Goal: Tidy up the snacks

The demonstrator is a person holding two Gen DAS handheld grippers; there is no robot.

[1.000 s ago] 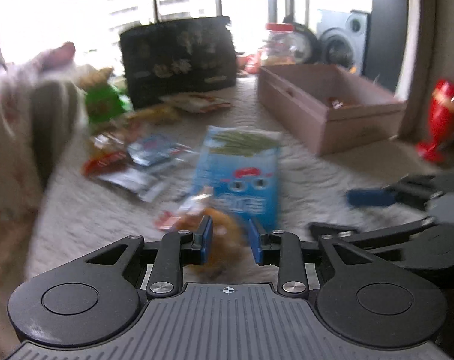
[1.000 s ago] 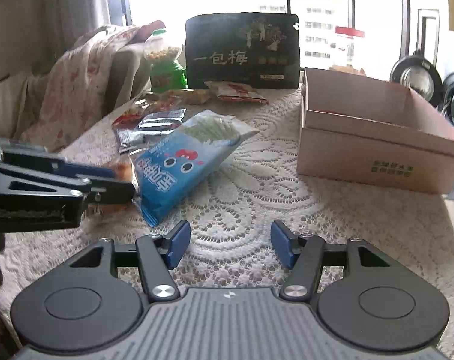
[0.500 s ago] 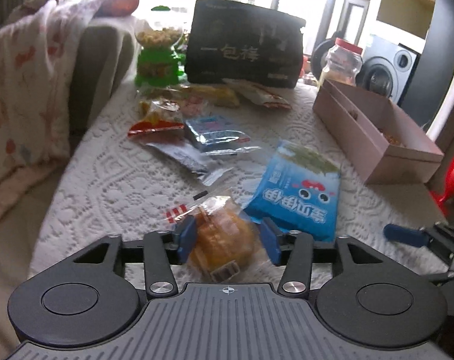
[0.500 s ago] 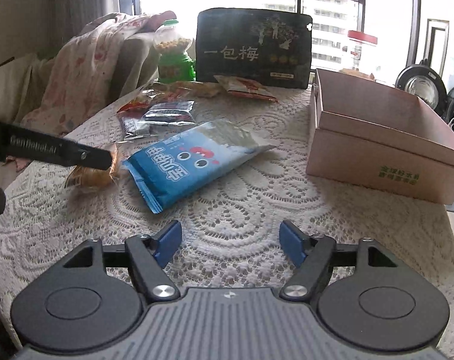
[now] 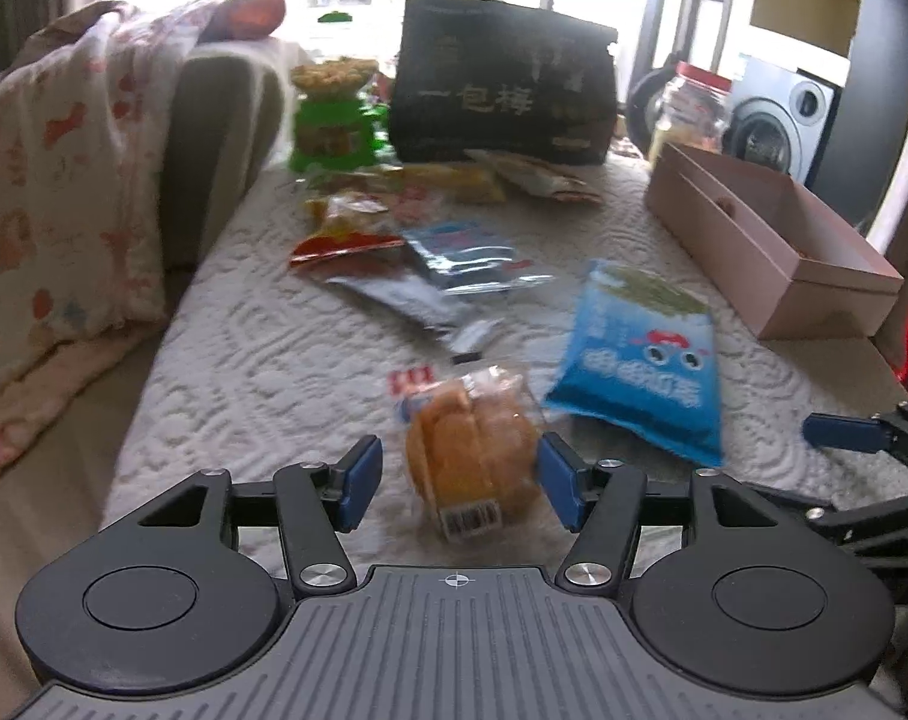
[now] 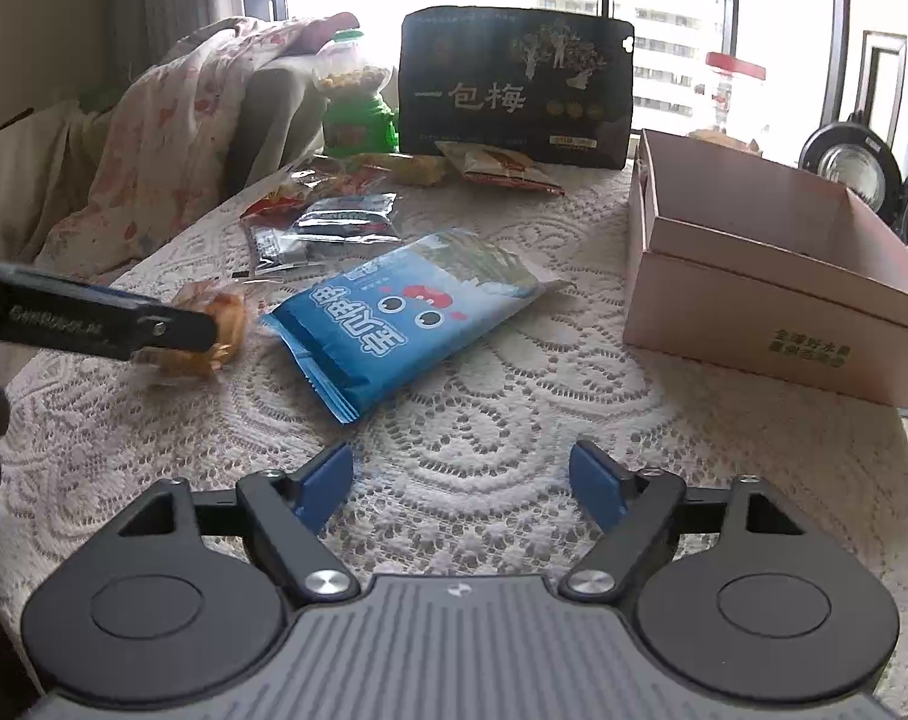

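My left gripper (image 5: 458, 480) is open, with a clear-wrapped orange bun (image 5: 472, 461) lying on the lace tablecloth between its fingers; the right pad touches the wrapper. The bun also shows in the right wrist view (image 6: 210, 333), partly behind the left gripper's finger (image 6: 153, 329). A blue snack bag (image 5: 637, 360) (image 6: 405, 312) lies just right of the bun. My right gripper (image 6: 461, 483) is open and empty above the cloth, near the table's front. A pink open box (image 6: 772, 276) (image 5: 772, 246) stands at the right.
Several small packets (image 6: 327, 228) lie mid-table. A large black bag (image 6: 514, 87) stands at the back with a green jar (image 6: 357, 114) to its left and a red-lidded jar (image 5: 691, 114) at the right. A chair with floral cloth (image 5: 75, 180) borders the left edge.
My left gripper has opened wider and let go of the bun, which now lies on the cloth. The left view pulled back. The right gripper stayed open, nearly still.
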